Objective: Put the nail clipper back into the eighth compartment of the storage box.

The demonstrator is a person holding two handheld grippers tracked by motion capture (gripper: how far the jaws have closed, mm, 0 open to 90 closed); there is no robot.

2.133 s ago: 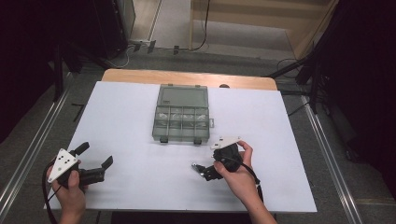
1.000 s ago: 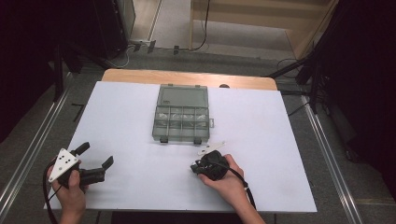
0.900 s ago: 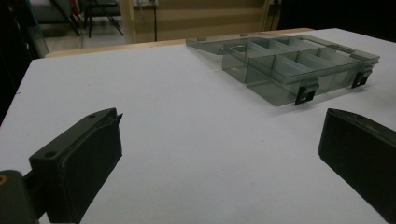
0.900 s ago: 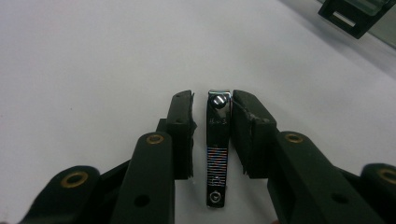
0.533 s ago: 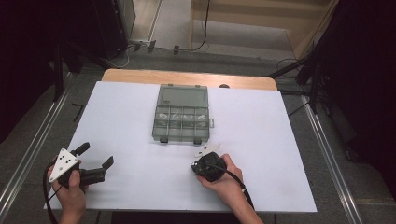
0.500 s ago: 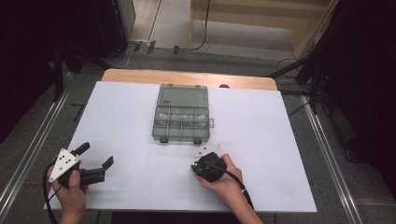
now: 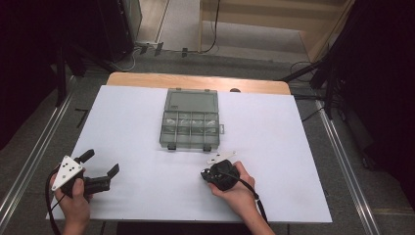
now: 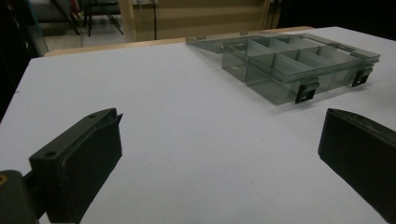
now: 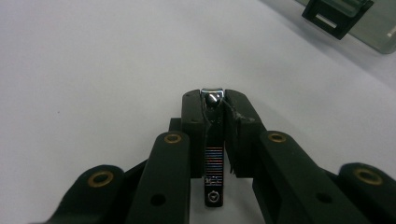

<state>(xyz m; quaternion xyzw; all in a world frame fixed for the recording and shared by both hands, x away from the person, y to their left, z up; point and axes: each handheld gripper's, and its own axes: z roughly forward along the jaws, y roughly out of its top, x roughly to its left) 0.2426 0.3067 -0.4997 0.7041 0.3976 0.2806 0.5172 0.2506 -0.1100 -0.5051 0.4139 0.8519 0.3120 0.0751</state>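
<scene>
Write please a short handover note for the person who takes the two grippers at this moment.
Right gripper: shut on a small chrome nail clipper, low over the white table, near the box's front.
Left gripper: open, holding nothing, at the near left.
Grey transparent plastic compartment box: at table centre, lid open.
Done: clipper gripped.
Left: probably placing it in a compartment, then closing the lid.

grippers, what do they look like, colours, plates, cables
Both are black two-jaw tools. The left gripper has flat, blocky black jaws and a grey three-cornered plate with dark dots. The right gripper has brass-coloured rivets, a plate and a black cable.
</scene>
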